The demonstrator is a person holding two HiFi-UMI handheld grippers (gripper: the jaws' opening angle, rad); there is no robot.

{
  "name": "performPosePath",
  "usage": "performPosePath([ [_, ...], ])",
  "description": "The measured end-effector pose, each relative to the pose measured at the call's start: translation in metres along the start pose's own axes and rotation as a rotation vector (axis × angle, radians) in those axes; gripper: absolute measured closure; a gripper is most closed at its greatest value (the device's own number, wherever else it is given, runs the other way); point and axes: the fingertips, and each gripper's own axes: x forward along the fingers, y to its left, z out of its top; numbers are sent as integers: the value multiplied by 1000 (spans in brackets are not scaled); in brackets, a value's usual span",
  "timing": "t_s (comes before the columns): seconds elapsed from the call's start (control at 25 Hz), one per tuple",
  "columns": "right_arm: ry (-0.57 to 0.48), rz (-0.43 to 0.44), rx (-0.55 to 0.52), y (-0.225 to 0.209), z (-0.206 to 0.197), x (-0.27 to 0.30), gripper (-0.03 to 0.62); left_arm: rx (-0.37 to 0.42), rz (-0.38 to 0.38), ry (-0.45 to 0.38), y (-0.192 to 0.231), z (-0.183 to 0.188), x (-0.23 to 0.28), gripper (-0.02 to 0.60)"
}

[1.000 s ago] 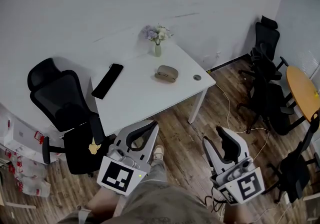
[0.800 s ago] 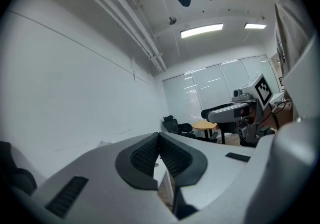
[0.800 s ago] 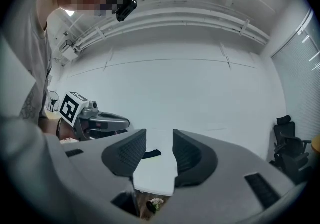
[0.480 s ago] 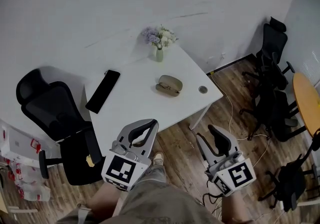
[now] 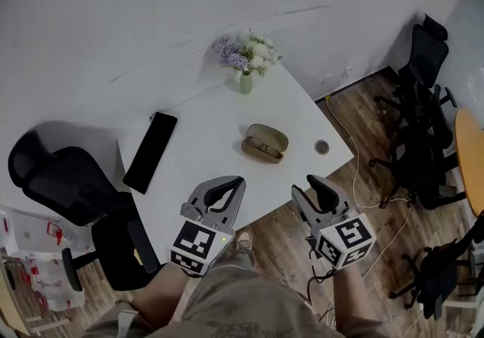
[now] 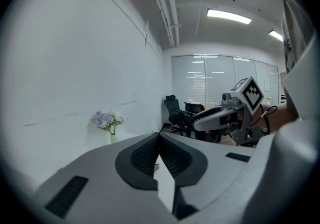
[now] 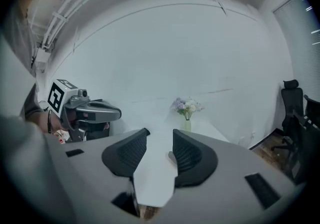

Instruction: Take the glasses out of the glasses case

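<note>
An olive glasses case (image 5: 265, 142) lies open on the white table (image 5: 204, 132), right of centre, with dark-framed glasses (image 5: 262, 149) inside it. Both grippers hover at the table's near edge, short of the case and apart from it. My left gripper (image 5: 237, 181) is shut, its tips touching with nothing between them; its own view shows the pads (image 6: 145, 155) meeting at the tip. My right gripper (image 5: 305, 184) stands open and empty, and the table top shows through the gap between its jaws (image 7: 160, 133).
A vase of flowers (image 5: 246, 64) stands at the table's far corner. A flat black object (image 5: 150, 151) lies at the left, a small round thing (image 5: 322, 147) at the right edge. Black office chairs (image 5: 68, 185) (image 5: 423, 117) flank the table. A cable (image 5: 355, 170) runs over the wooden floor.
The view has closed in on the table. Both grippers have come forward, from over the floor to the table's near edge. Their jaws stand as before.
</note>
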Motion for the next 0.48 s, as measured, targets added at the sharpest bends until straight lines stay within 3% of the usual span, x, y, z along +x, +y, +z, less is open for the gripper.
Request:
performPosePath([
  [0.48,276,-11,-43,-59,-54,121,414,-57,-63,127,61,-51,71,565],
])
